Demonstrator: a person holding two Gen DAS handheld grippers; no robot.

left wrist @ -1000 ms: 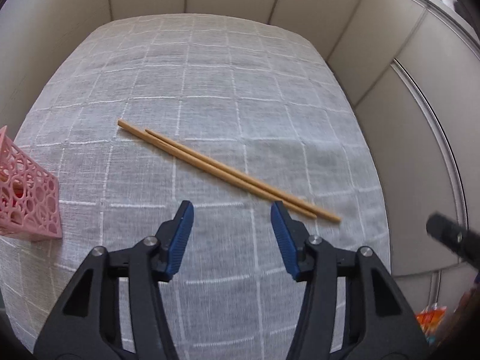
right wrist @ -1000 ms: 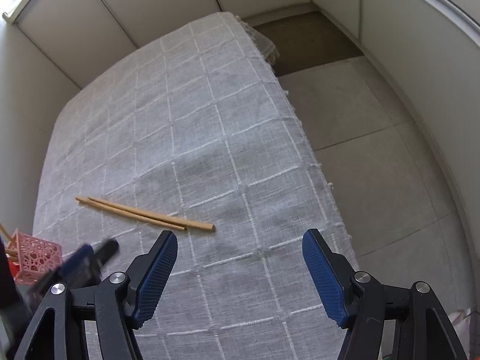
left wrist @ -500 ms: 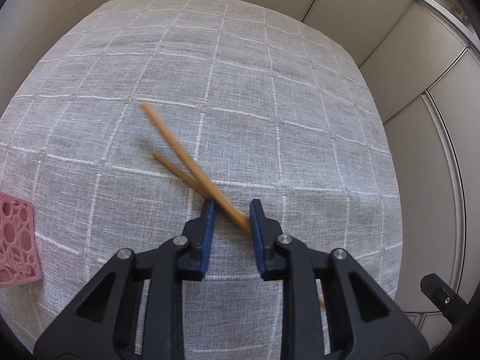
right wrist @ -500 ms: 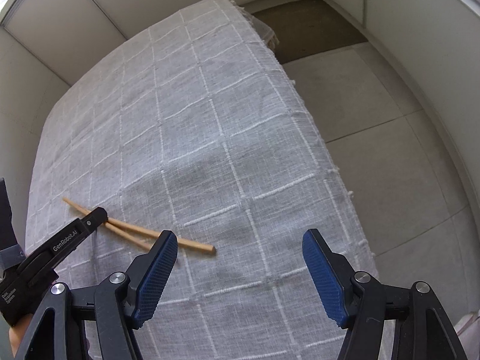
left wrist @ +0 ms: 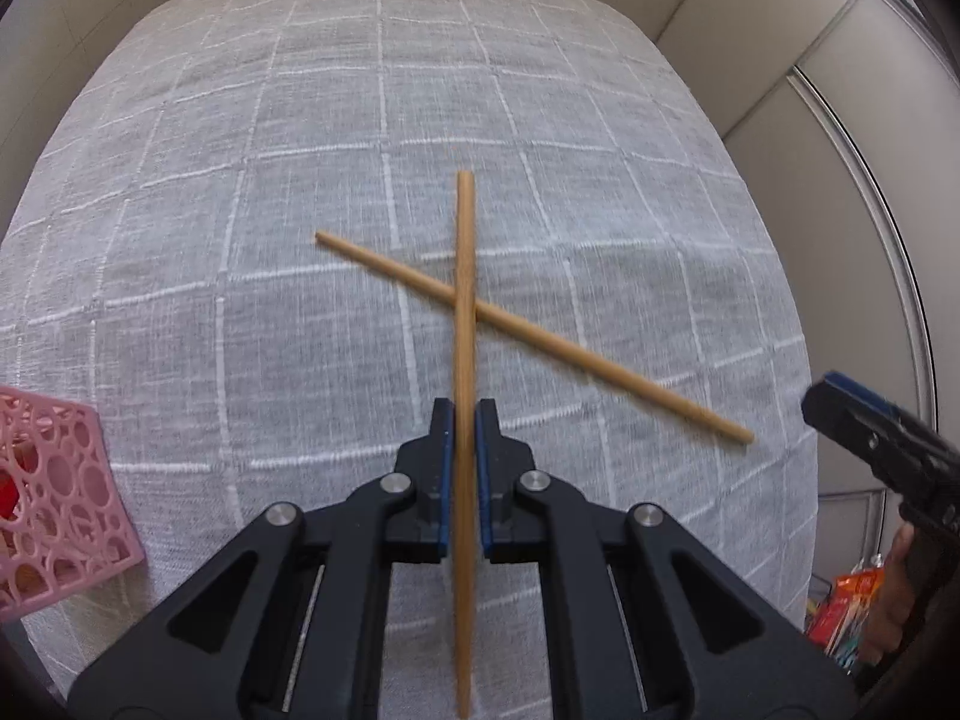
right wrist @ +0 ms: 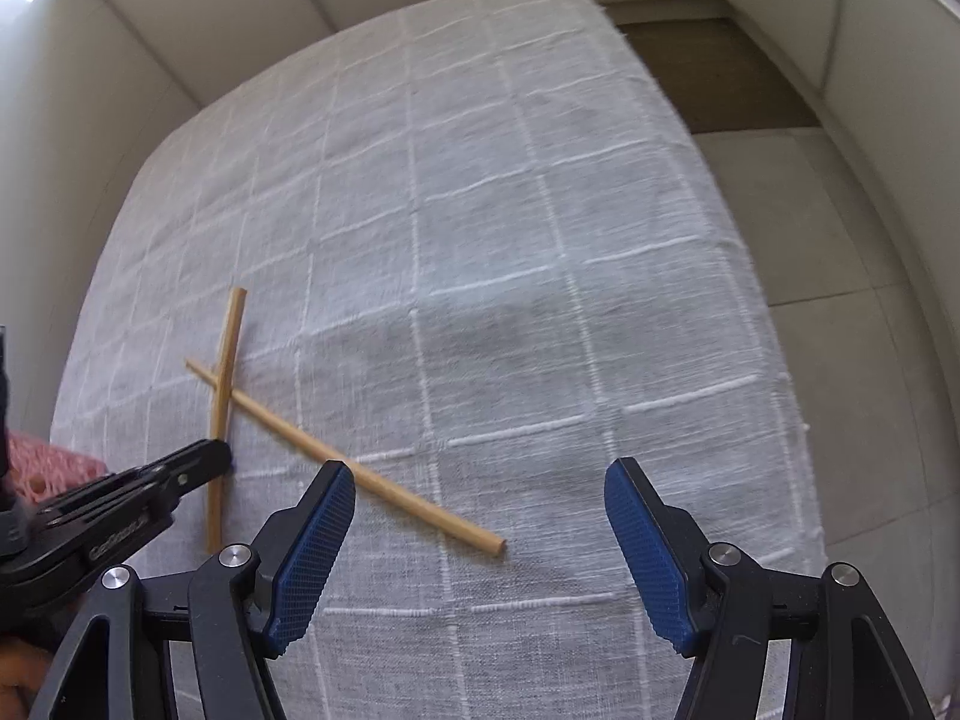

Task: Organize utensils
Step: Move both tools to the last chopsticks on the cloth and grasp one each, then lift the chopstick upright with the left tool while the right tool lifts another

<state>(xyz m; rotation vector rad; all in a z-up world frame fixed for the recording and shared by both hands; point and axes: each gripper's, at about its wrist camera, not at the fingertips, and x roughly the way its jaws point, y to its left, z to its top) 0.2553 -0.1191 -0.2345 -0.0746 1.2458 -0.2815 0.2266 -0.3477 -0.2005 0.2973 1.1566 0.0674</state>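
Grey checked tablecloth [left wrist: 300, 192] meets beige wall panels [left wrist: 750, 12].

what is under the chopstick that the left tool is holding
The held chopstick, on which the left tool has just closed, crosses over the second chopstick, which lies on the grey checked cloth. The crossing spot itself is covered.

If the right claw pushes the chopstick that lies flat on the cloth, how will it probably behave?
The loose chopstick looks thin, straight wood: probably stiff and light. It seems round, so it may roll, though the woven tablecloth should slow it. The held chopstick crosses over it, so it may pivot.
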